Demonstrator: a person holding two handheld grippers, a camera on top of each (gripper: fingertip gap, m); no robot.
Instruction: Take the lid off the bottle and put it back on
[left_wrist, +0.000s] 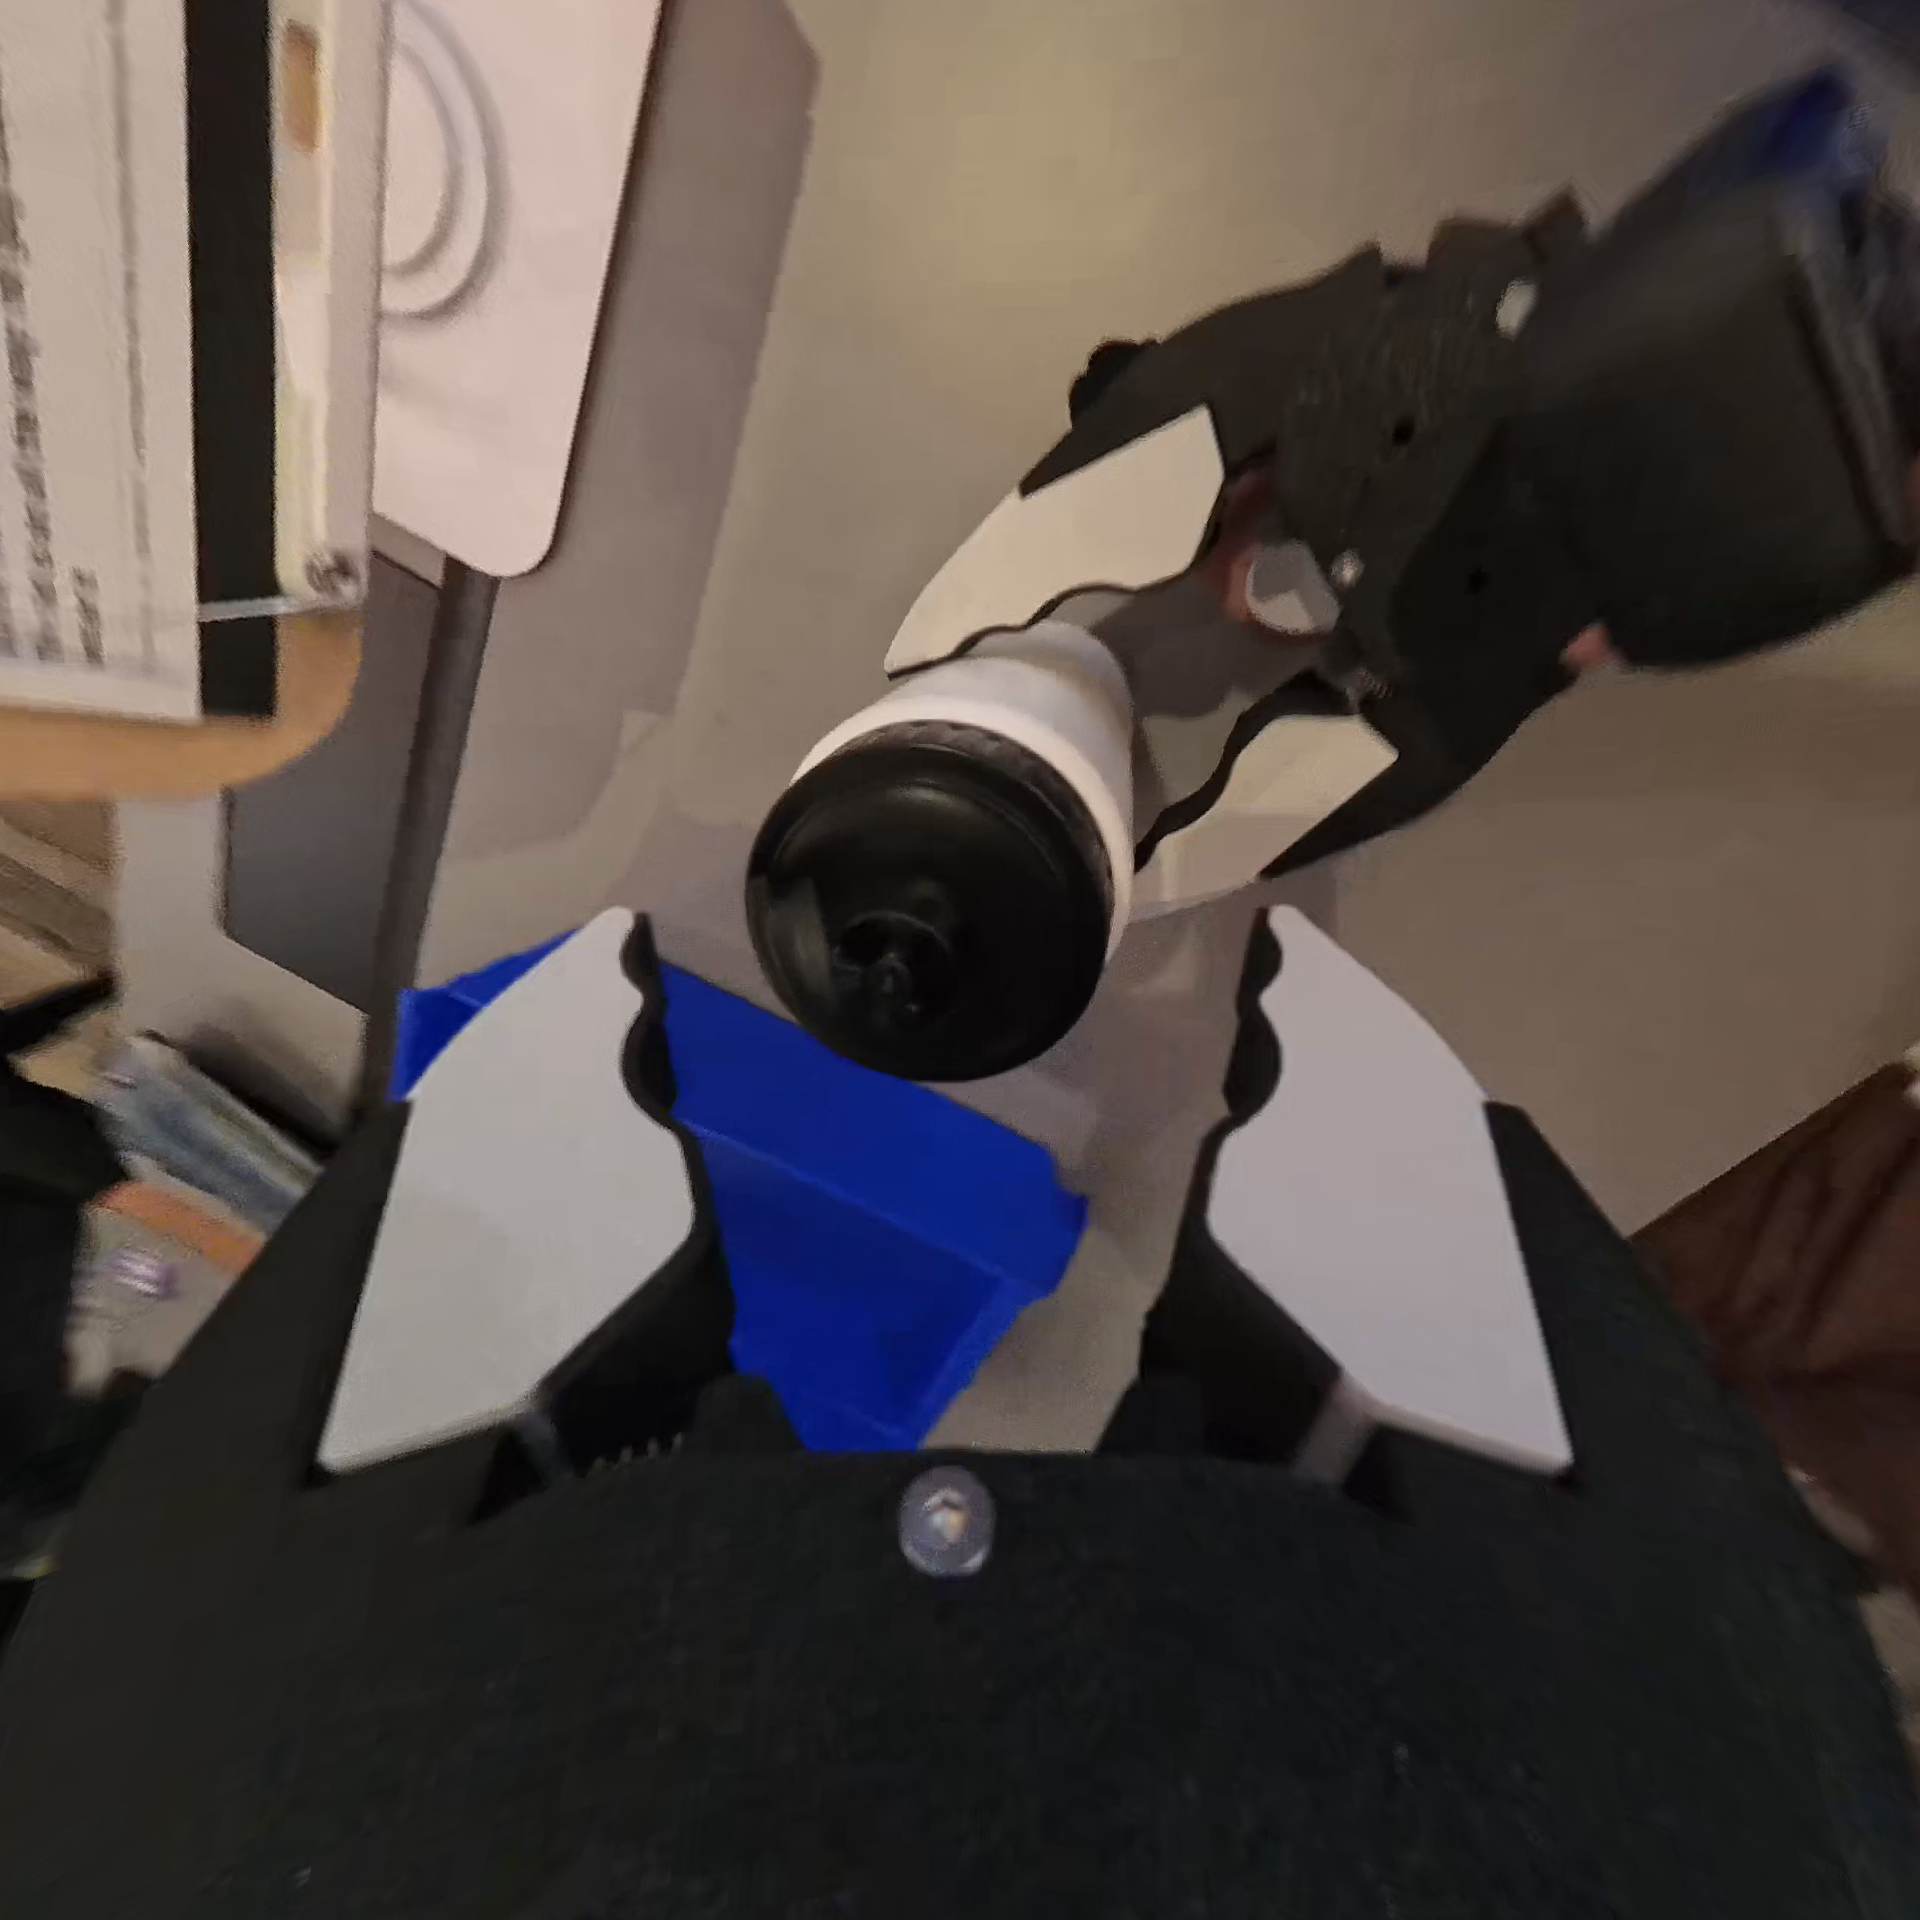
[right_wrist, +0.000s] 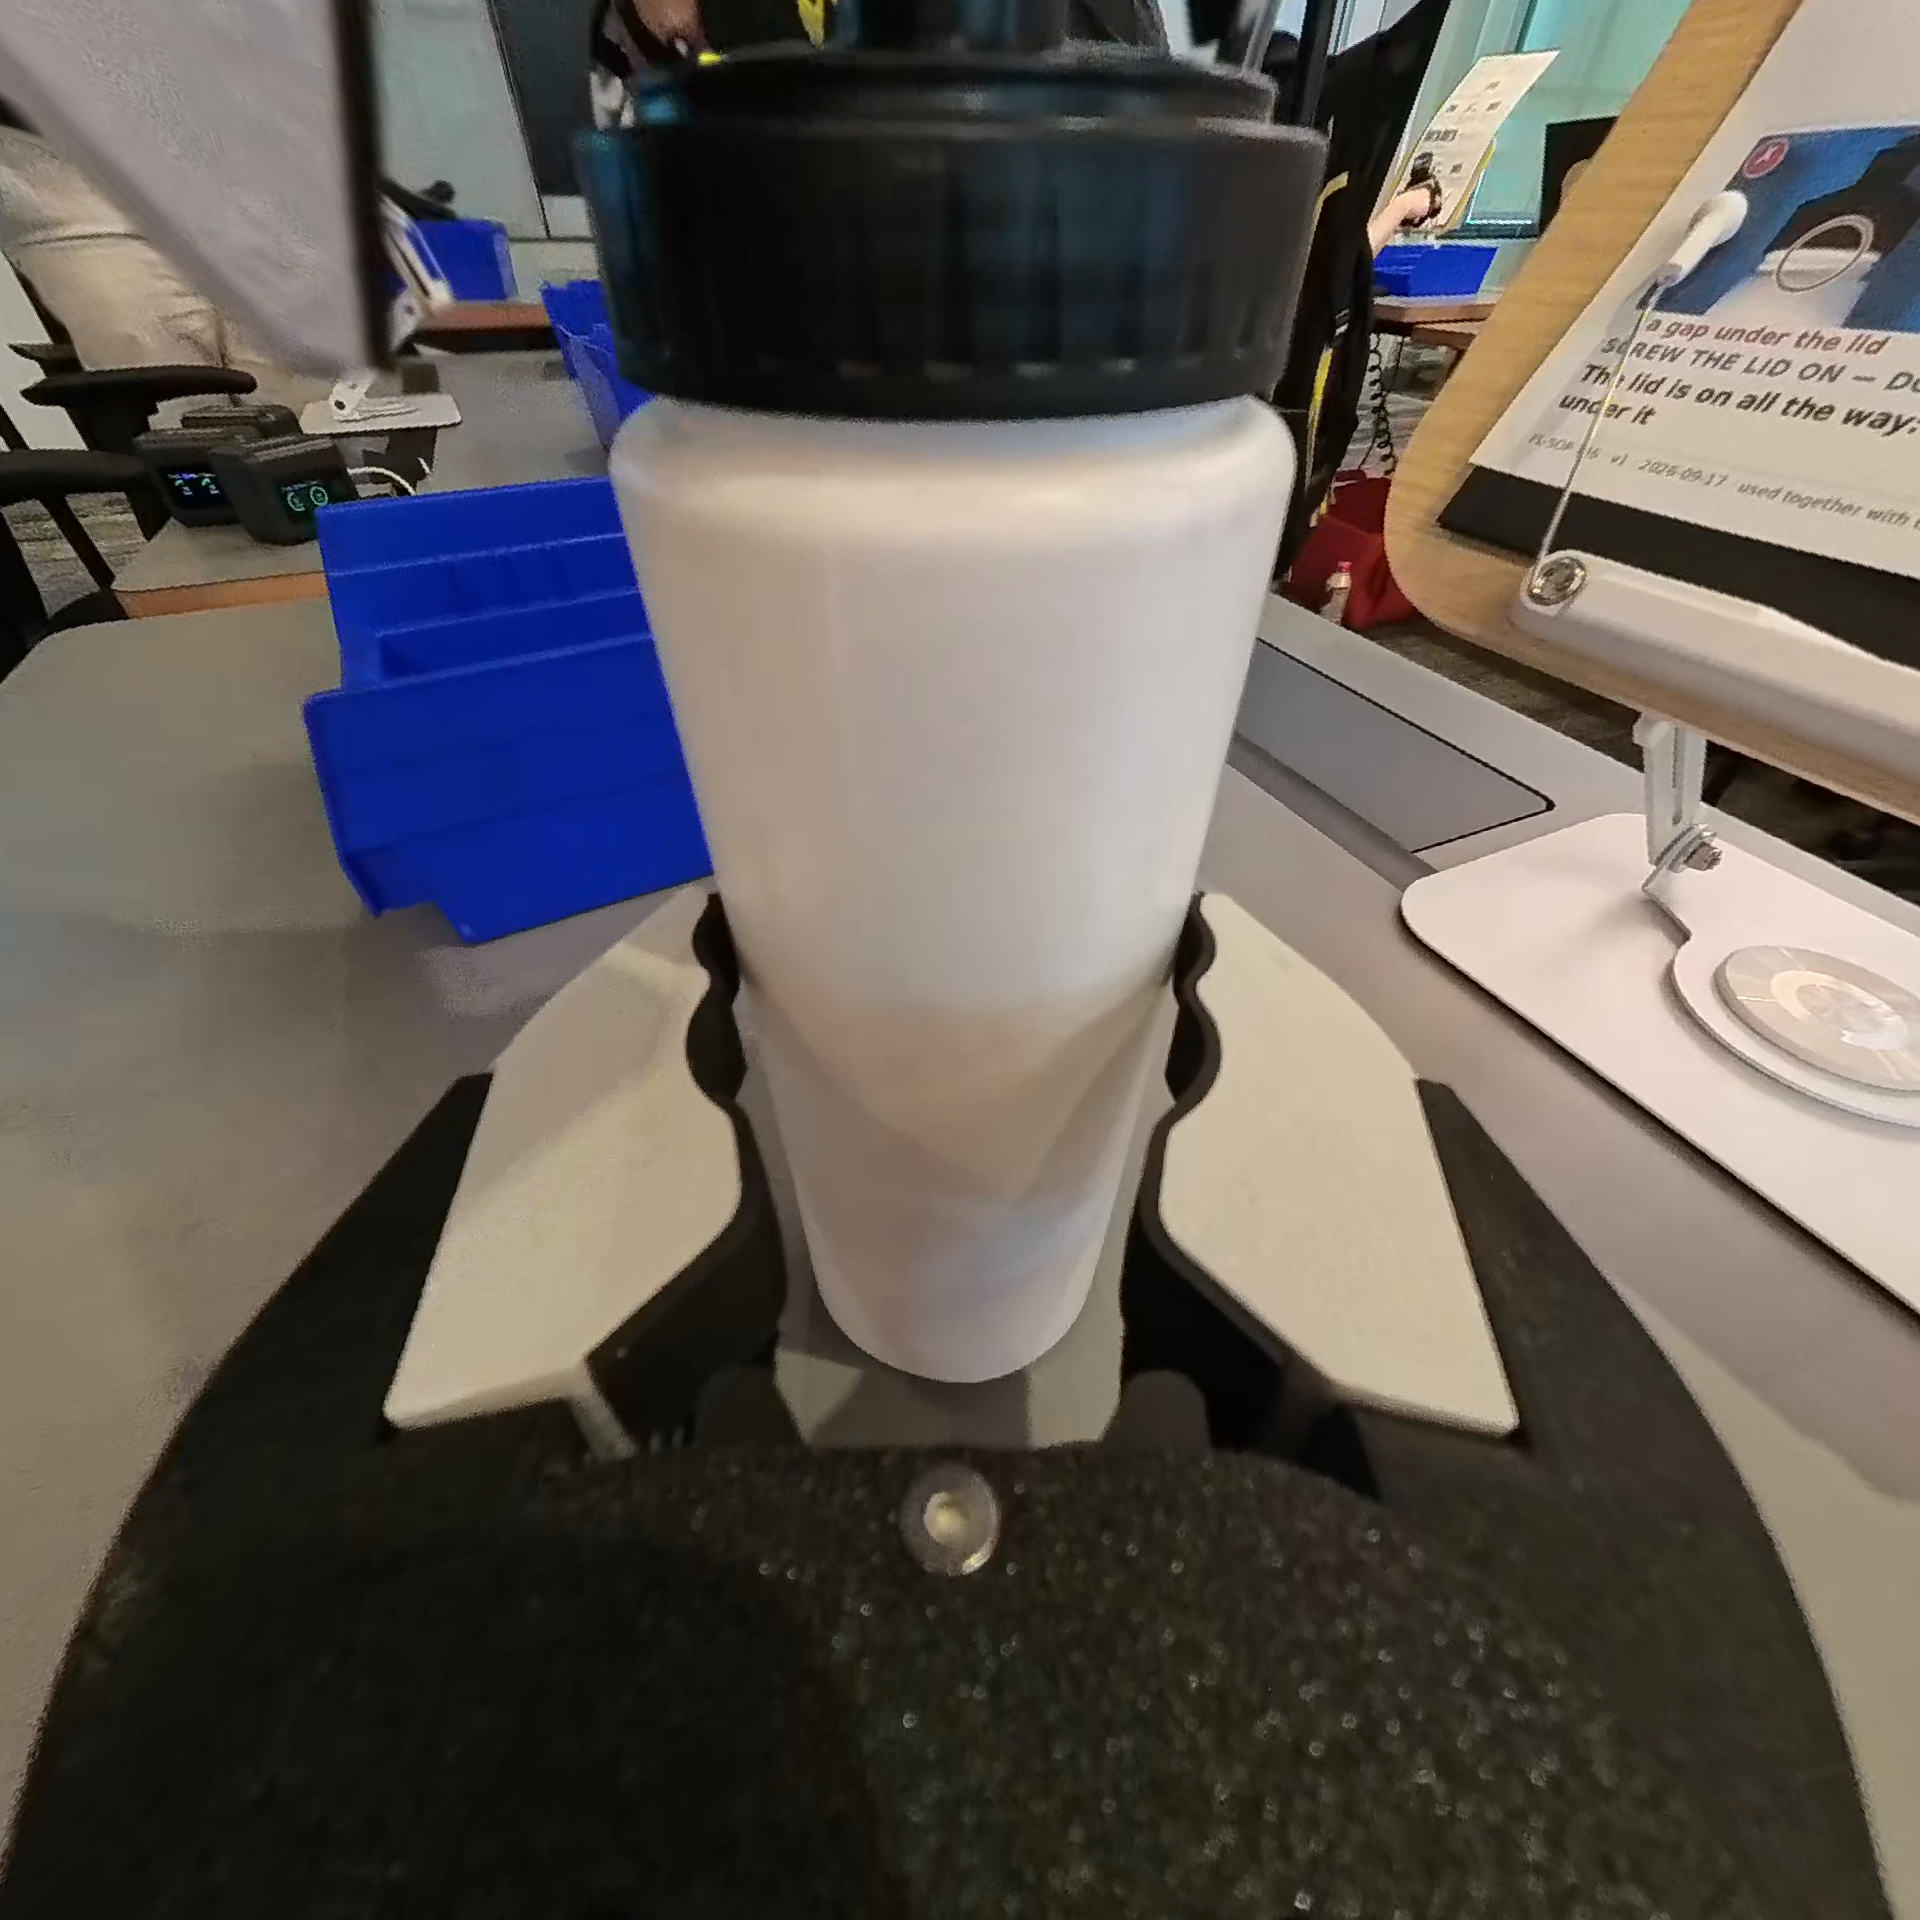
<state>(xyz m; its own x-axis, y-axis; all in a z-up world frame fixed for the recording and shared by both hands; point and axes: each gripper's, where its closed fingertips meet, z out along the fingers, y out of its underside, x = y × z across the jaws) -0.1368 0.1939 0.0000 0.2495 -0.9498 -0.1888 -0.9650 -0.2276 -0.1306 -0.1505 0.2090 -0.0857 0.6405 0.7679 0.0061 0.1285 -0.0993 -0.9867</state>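
The right gripper (right_wrist: 951, 997) has its fingers (right_wrist: 717, 997) clamped on the lower body of the white bottle (right_wrist: 951, 727), both pads pressing its sides, with the black lid (right_wrist: 945, 249) standing beyond the fingertips and seemingly screwed on. The left gripper (left_wrist: 951, 997) is spread wide and holds nothing; the lid (left_wrist: 925, 904) faces it, just beyond and between its fingertips, slightly off toward the right finger (left_wrist: 1351, 1049).

The step in hand looks to be taking hold of the lid. To do it well, bring the left fingers forward until the pads straddle the lid's ribbed rim, centred on it, and line the gripper's axis up with the bottle's before squeezing. Close on the rim only, not the white shoulder. Keep the right grip firm so the bottle cannot spin when the twist begins. The blue bin (left_wrist: 852, 1226) lies behind, clear of the fingers.
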